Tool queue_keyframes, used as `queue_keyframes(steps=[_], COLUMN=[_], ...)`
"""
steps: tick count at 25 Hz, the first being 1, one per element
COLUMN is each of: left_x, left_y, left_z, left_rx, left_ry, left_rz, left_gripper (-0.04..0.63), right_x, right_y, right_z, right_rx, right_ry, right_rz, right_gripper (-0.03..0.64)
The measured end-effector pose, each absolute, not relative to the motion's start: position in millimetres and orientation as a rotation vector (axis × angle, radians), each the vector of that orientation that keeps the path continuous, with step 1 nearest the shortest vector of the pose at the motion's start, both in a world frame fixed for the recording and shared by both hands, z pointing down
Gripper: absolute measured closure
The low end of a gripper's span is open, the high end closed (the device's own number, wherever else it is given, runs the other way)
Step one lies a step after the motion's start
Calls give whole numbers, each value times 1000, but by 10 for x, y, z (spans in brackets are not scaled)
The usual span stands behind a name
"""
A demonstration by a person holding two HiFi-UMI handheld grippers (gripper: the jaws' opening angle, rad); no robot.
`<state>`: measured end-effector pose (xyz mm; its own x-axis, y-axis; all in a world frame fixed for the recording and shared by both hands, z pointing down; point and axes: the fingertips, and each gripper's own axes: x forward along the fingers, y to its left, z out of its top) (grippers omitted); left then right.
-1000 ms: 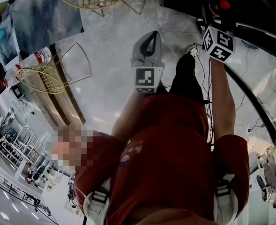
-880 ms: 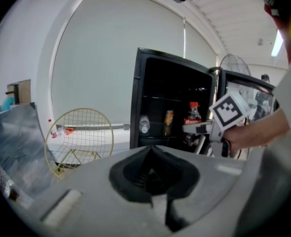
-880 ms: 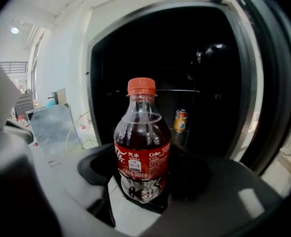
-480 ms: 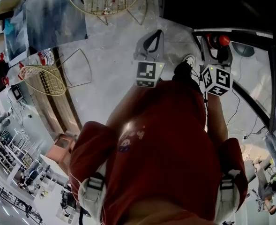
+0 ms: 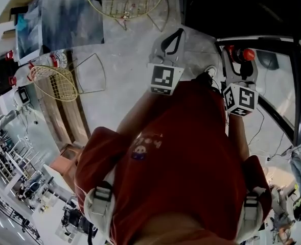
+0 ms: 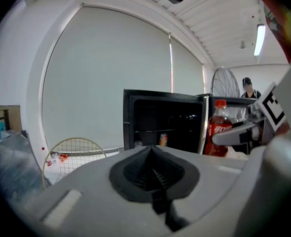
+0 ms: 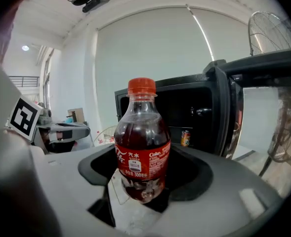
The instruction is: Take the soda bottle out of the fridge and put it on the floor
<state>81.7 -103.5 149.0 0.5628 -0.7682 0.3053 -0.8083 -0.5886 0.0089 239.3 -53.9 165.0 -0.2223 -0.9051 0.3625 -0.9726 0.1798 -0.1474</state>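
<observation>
- The soda bottle (image 7: 143, 142) is held upright, out of the fridge (image 7: 197, 115) and clear of the floor (image 5: 124, 70). It is clamped low on its body by the right tool (image 7: 147, 177), with the red cap and most of the liquid above the grip.
- Because so much weight sits above the pads, a tip forward or sideways is judged likely if the tool is swung or tilted sharply on the way down.
- The plastic wall is round and smooth, and possibly damp from the cold, so a slide through the pads could be caused by a slack grip. A harder squeeze could dent the bottle.
- If the bottle is let go before its base is flat on the floor, or while it leans, it is likely to topple and roll on the polished stone.
- The open fridge door (image 7: 227, 112) stands just beside the right tool. It could be struck by the bottle or the tool on a careless turn.
- A can (image 7: 185, 138) remains on a shelf inside the fridge; it is not at risk unless the fridge is re-entered.
- The left tool (image 6: 151, 157) is clenched with nothing in it, so no steadying support is available from it as it stands.
- Cables (image 5: 273, 137) lie on the floor at the right, so an uneven landing spot there is best avoided.
</observation>
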Motion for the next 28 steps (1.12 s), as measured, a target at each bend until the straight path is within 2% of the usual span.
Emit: queue_keyframes(steps=[17,28], left_x=[995,1295], left_y=[-1127,-982], left_z=[1419,1553], left_rx=[2581,2411], left_ry=[-1506,-1709], left_rz=[436,464], left_gripper=[595,595], right_x=[2438,2463], right_y=[-820,-839], right_z=[1804,2158], right_rx=[1607,1372], right_ry=[-2389,-2512], right_rz=[443,582], right_gripper=[311,312])
